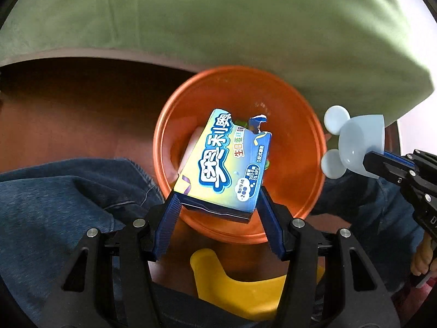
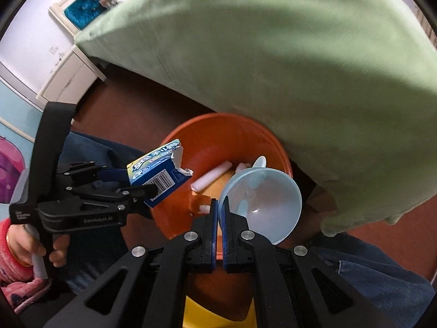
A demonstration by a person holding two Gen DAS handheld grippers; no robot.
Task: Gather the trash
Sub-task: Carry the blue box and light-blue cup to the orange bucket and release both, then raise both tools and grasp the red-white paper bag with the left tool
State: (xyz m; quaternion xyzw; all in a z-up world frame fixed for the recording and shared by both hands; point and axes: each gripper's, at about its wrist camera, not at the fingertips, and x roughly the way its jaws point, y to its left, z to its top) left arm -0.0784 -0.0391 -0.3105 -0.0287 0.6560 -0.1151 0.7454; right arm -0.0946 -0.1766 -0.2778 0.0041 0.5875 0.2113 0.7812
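Note:
My left gripper (image 1: 218, 205) is shut on a torn blue and yellow Oreo box (image 1: 226, 161) and holds it over an orange bin (image 1: 297, 125). The box also shows in the right wrist view (image 2: 158, 175), above the bin's left rim (image 2: 273, 142). My right gripper (image 2: 220, 205) is shut on the rim of a light blue mouse-eared bowl (image 2: 265, 205), held over the bin's right side; the bowl also shows in the left wrist view (image 1: 357, 145). White paper scraps (image 2: 211, 177) lie inside the bin.
A green bed cover (image 1: 218, 13) overhangs the bin from behind. The floor (image 1: 82, 104) is dark red-brown. My jeans-clad legs (image 1: 54, 199) flank the bin. A yellow object (image 1: 245, 292) lies below it. A white cabinet (image 2: 62, 73) stands far left.

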